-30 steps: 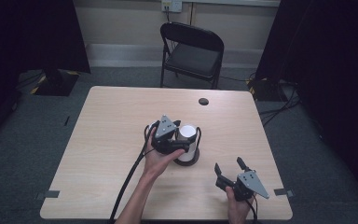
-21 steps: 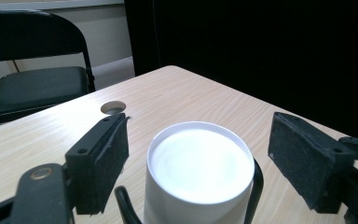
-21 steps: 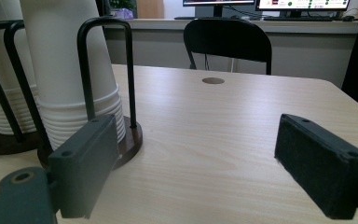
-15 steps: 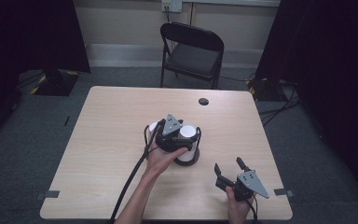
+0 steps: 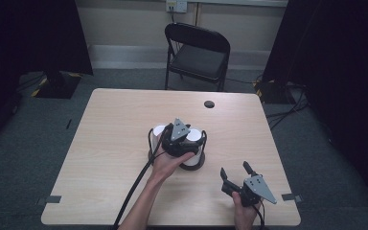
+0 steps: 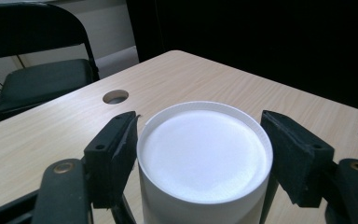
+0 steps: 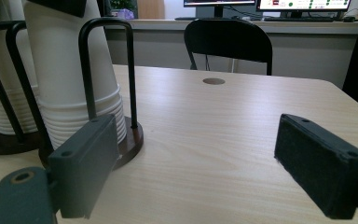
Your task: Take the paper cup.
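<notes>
My left gripper (image 6: 200, 154) has just been closing; its matte black pads now hug the smooth white upturned cup (image 6: 204, 158) topping the stack at the table's (image 5: 105, 143) centre (the lower cups are cut off). At five o'clock, my right gripper (image 5: 237, 173) idles with jaws apart, beside the black wire holder (image 7: 107, 70).

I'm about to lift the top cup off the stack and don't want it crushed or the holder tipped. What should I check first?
1. Left gripper jaws either side of the top cup: ok; they have just been closing.
2. Pads firmly pressing the cup: cannot tell.
3. Cup rim undeformed: ok.
4. Wire holder upright on table: ok.
5. Right gripper open, away from the stack: ok.
</notes>
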